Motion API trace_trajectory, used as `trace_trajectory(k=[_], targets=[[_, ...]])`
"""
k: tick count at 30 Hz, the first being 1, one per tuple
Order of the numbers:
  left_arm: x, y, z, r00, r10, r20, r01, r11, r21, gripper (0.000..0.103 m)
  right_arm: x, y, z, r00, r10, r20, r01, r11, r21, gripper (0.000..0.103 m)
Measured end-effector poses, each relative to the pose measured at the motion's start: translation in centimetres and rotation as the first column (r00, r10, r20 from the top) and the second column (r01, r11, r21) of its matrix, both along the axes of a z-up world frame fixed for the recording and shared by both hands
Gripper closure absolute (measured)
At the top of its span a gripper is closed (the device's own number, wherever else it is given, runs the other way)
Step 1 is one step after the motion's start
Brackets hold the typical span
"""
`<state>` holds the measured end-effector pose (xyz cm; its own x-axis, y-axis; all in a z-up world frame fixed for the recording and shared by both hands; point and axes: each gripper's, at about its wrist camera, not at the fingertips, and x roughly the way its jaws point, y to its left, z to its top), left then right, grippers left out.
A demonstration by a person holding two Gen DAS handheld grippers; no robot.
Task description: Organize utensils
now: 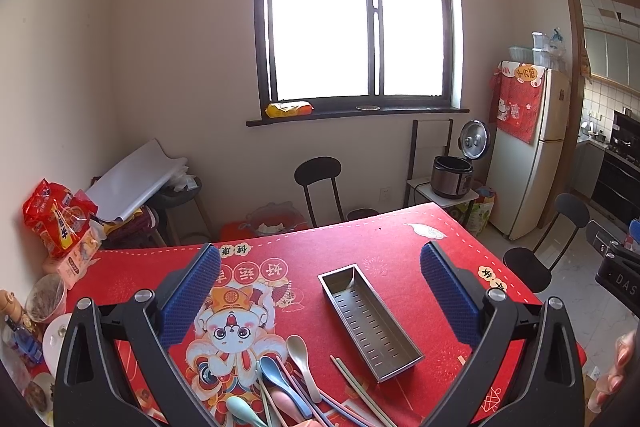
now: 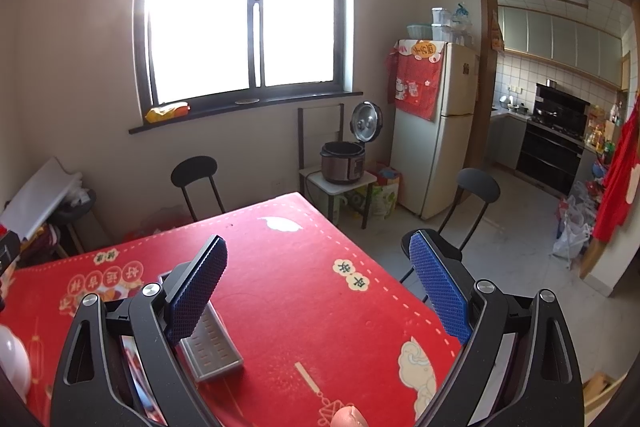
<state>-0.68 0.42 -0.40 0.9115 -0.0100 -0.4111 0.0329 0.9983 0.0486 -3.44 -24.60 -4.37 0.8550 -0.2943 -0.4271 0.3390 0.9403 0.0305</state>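
A perforated steel utensil tray [image 1: 370,321] lies empty on the red table mat [image 1: 328,247]. A heap of pastel spoons [image 1: 300,359] and chopsticks [image 1: 360,387] lies just in front of it at the near edge. My left gripper [image 1: 320,259] is open and empty, held above the tray and heap. In the right wrist view the tray [image 2: 212,351] is partly hidden behind the left finger. My right gripper [image 2: 318,255] is open and empty above the mat [image 2: 300,287], to the right of the tray.
Snack bags [image 1: 56,223], a box, cups and bottles crowd the table's left edge. Black chairs [image 1: 318,183] stand at the far side and the right side [image 2: 476,195]. A rice cooker [image 2: 344,161] and fridge [image 2: 440,127] stand beyond.
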Motion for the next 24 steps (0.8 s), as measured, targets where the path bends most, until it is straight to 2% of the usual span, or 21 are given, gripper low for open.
trace_trajectory(k=[19,22,24], targets=[[0.27,0.03,0.09,1.0,0.008,-0.005,-0.008,1.0,-0.002,0.005,0.03,-0.07,-0.17,1.0,0.002,-0.001,-0.002,1.0,0.004,0.013],[0.47,0.24,-0.01,1.0,0.015,-0.015,-0.015,1.0,-0.015,0.005,0.08,-0.2,-0.31,1.0,0.008,-0.002,-0.008,1.0,0.014,0.013],[0.61,0.73,-0.11,1.0,0.001,-0.028,-0.003,0.999,-0.05,0.005,0.28,-0.34,-0.58,1.0,0.014,-0.006,-0.014,1.0,0.022,0.013]])
